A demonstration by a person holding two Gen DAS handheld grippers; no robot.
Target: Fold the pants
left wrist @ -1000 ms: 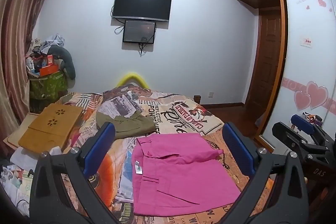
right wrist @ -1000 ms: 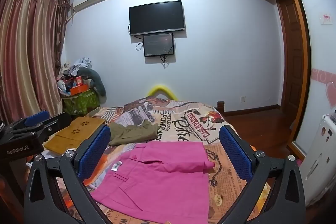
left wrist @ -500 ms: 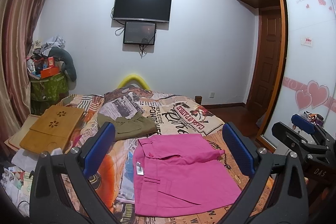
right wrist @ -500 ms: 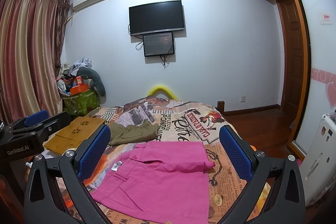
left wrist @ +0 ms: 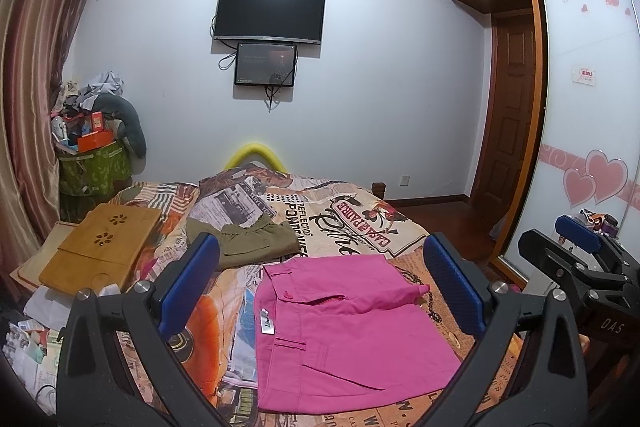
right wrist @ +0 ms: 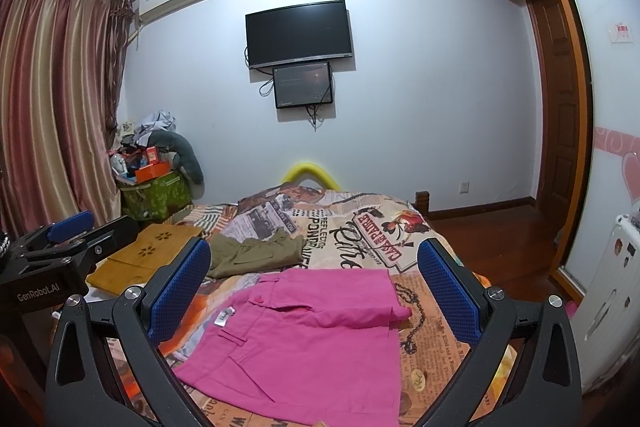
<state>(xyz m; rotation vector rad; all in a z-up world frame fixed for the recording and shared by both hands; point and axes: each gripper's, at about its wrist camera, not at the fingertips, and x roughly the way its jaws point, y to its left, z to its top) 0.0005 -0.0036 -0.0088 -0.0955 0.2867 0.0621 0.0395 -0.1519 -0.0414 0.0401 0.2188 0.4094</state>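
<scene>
Bright pink pants [left wrist: 344,331] [right wrist: 312,335] lie folded into a compact rectangle on the near part of the bed, waistband and white label toward the left. My left gripper [left wrist: 322,283] hovers above and in front of them, open, nothing between its blue pads. In the right wrist view my right gripper [right wrist: 314,285] is open too, raised over the same pants and touching nothing. Each gripper shows at the edge of the other's view.
Folded olive-green clothing [left wrist: 256,241] [right wrist: 256,253] lies further back on the printed bedspread [left wrist: 360,223]. A wooden lap tray [left wrist: 100,251] sits at the bed's left side. A cluttered green bin [left wrist: 94,167] stands by the curtain. Wardrobe doors [left wrist: 584,107] run along the right.
Both grippers stay open and nearly still; the left view has shifted very slightly. The pink pants have not moved.
</scene>
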